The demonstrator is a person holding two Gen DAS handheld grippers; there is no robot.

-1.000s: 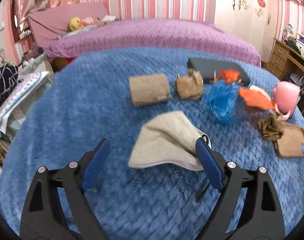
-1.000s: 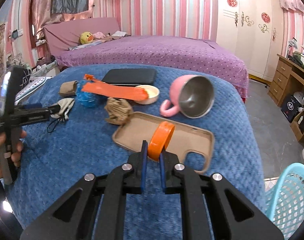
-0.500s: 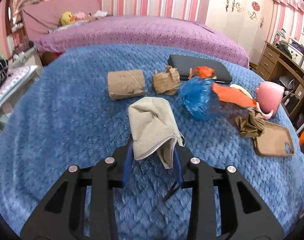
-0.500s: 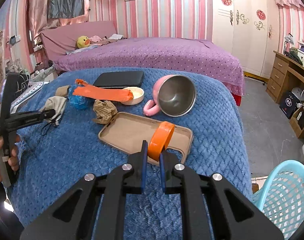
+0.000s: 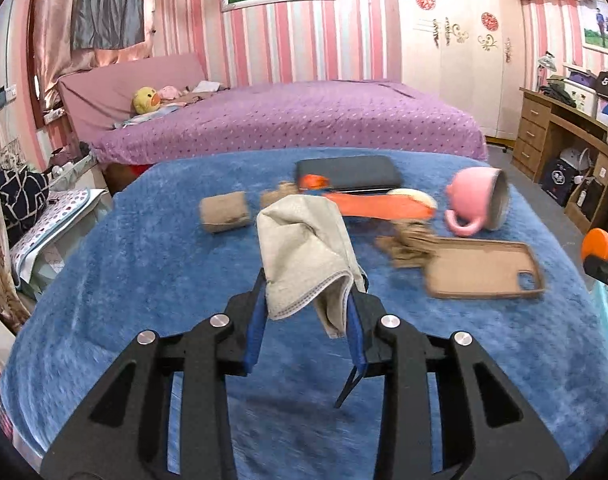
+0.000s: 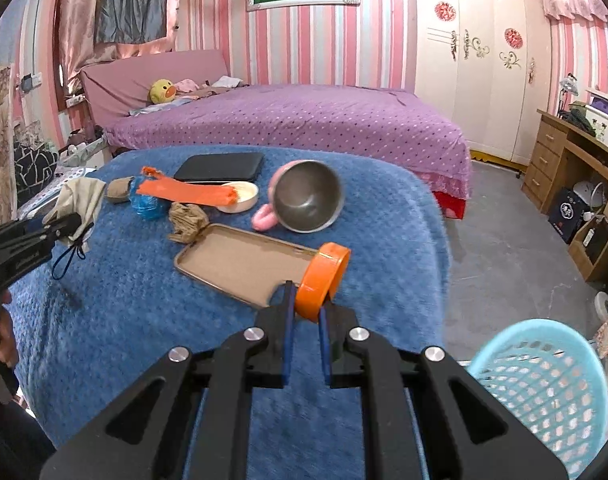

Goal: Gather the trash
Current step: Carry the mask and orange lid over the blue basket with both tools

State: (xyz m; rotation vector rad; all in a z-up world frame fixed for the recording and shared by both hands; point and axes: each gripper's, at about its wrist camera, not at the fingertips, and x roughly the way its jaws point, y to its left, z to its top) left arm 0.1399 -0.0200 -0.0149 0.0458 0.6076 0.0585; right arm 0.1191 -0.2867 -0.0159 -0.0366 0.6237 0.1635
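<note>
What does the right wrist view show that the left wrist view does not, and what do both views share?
Only the right wrist view shows the light blue basket on the floor beside the blue blanket, the crumpled blue plastic, and the mug's steel inside.

Only the left wrist view shows the left gripper up close, clamped on the beige face mask.

Both show the pink mug on its side, the tan phone case, the black tablet, the orange strip, and the orange ring held in the right gripper.
</note>
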